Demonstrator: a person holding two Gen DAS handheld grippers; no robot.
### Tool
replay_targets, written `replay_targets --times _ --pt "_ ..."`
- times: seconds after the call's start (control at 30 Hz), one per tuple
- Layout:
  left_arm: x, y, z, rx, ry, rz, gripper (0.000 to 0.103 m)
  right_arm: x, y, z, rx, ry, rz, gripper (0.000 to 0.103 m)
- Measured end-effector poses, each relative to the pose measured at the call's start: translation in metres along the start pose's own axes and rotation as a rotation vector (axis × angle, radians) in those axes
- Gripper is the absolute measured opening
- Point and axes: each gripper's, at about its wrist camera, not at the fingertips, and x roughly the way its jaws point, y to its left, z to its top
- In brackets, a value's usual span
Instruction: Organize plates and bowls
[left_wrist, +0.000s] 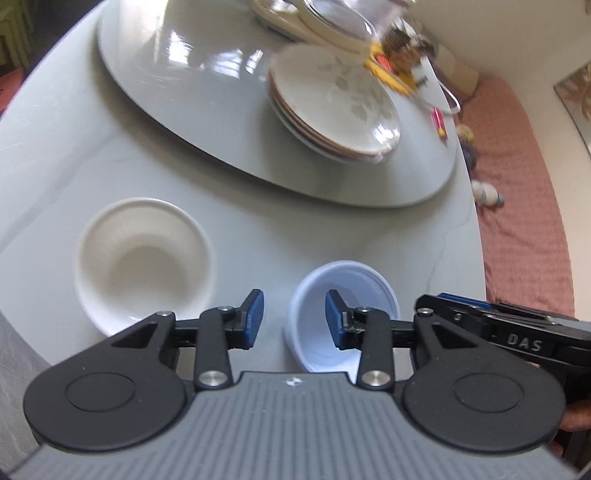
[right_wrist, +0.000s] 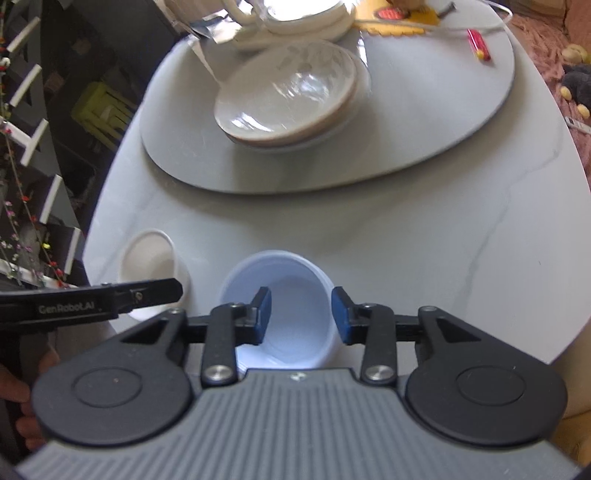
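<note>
A small pale blue bowl (left_wrist: 347, 284) (right_wrist: 291, 291) stands upright on the grey table near its front edge. My left gripper (left_wrist: 294, 317) is open and straddles the bowl's left rim, one blue pad inside and one outside. On the opposite side my right gripper (right_wrist: 301, 314) is open across the right rim in the same way. Neither pair of pads presses on the wall. A cream bowl (left_wrist: 144, 258) (right_wrist: 151, 254) sits to the left of the blue one. A stack of leaf-patterned plates (left_wrist: 332, 99) (right_wrist: 288, 96) rests on the turntable (left_wrist: 184, 92) (right_wrist: 424, 110).
White cups and a glass pot crowd the turntable's far side, beside a yellow mat (right_wrist: 391, 22). A red pen (left_wrist: 439, 123) (right_wrist: 478, 44) lies near its right rim. The table edge curves off at the right above a pink cover (left_wrist: 524, 221). A dark shelf (right_wrist: 44, 147) stands left.
</note>
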Motion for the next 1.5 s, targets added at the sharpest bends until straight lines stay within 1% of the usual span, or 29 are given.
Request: replay_targets --times 0.07,0.13,0.37,0.47,0.57,0.67,0.77,0.87,0.97,1.07,1.17,1.3,1.4,1.5 --pt "-0.007 0.010 0.001 -0.017 -0.022 0.011 0.042 -0.001 0.009 0.002 -0.018 -0.019 0.008 0.039" --pt "-0.013 0.021 0.001 -0.034 -0.036 0.040 0.042 0.000 0.018 0.005 -0.029 -0.026 0.024 0.039" --pt "-0.031 0.054 -0.006 -0.062 -0.089 0.091 0.042 0.013 0.056 0.013 -0.098 -0.022 0.078 0.039" --pt "-0.039 0.069 -0.010 -0.083 -0.129 0.124 0.042 0.022 0.075 0.014 -0.115 -0.018 0.100 0.039" --pt "-0.043 0.085 -0.010 -0.091 -0.140 0.153 0.043 0.031 0.089 0.015 -0.125 -0.018 0.116 0.039" --pt "-0.043 0.099 -0.008 -0.093 -0.129 0.148 0.044 0.041 0.101 0.016 -0.134 -0.012 0.131 0.039" --pt "-0.038 0.112 -0.005 -0.092 -0.116 0.143 0.044 0.054 0.112 0.015 -0.145 0.006 0.121 0.039" --pt "-0.031 0.127 -0.004 -0.102 -0.094 0.123 0.044 0.067 0.121 0.011 -0.151 0.032 0.113 0.038" --pt "-0.019 0.138 -0.005 -0.106 -0.067 0.118 0.044 0.081 0.127 0.009 -0.144 0.059 0.117 0.038" --pt "-0.007 0.145 -0.005 -0.087 -0.039 0.115 0.044 0.093 0.134 0.009 -0.157 0.080 0.090 0.038" --pt "0.004 0.148 -0.003 -0.041 -0.016 0.121 0.044 0.104 0.144 0.015 -0.231 0.082 0.062 0.037" --pt "0.019 0.153 -0.006 -0.037 0.025 0.113 0.044 0.122 0.147 0.021 -0.248 0.104 0.012 0.037" --pt "0.025 0.156 -0.009 -0.040 0.027 0.112 0.044 0.130 0.144 0.019 -0.216 0.102 -0.004 0.036" --pt "0.029 0.158 -0.008 -0.053 0.027 0.107 0.043 0.139 0.140 0.014 -0.160 0.127 -0.006 0.036"
